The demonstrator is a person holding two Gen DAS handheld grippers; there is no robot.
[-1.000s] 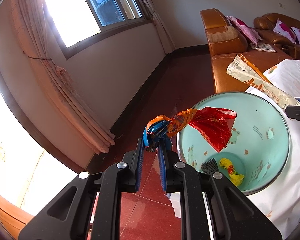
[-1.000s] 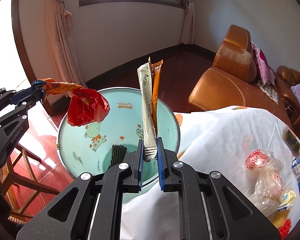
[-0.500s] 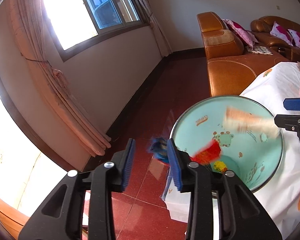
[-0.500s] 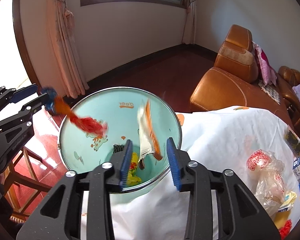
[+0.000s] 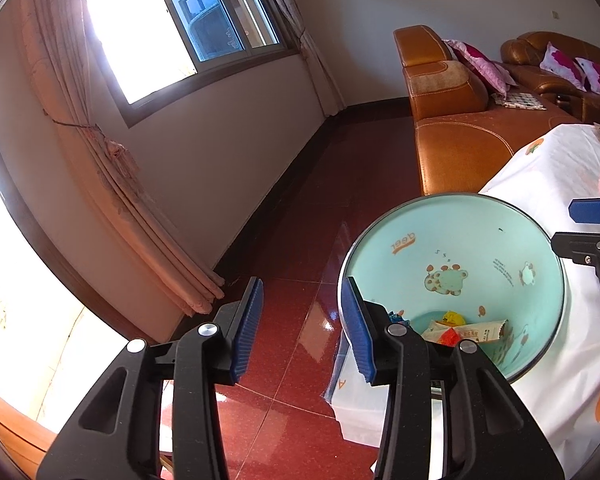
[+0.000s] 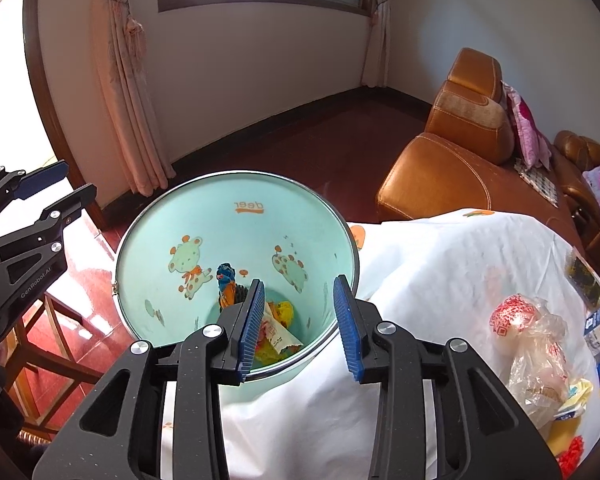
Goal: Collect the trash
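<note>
Lying in the bin [image 6: 236, 216], wrappers [image 6: 278, 330] below both gaping tongs [image 6: 298, 322]

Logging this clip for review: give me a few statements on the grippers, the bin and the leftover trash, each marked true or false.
1. Both hand-held grippers are open and hold nothing. True: the left hand-held gripper and the right hand-held gripper have their jaws apart.
2. The trash bin holds no trash. False: wrappers lie at its bottom.
3. A clear plastic bag lies on the white tablecloth. True.
4. The bin is red. False: it is pale green with cartoon animals.
5. The sofa is brown leather. True.
</note>
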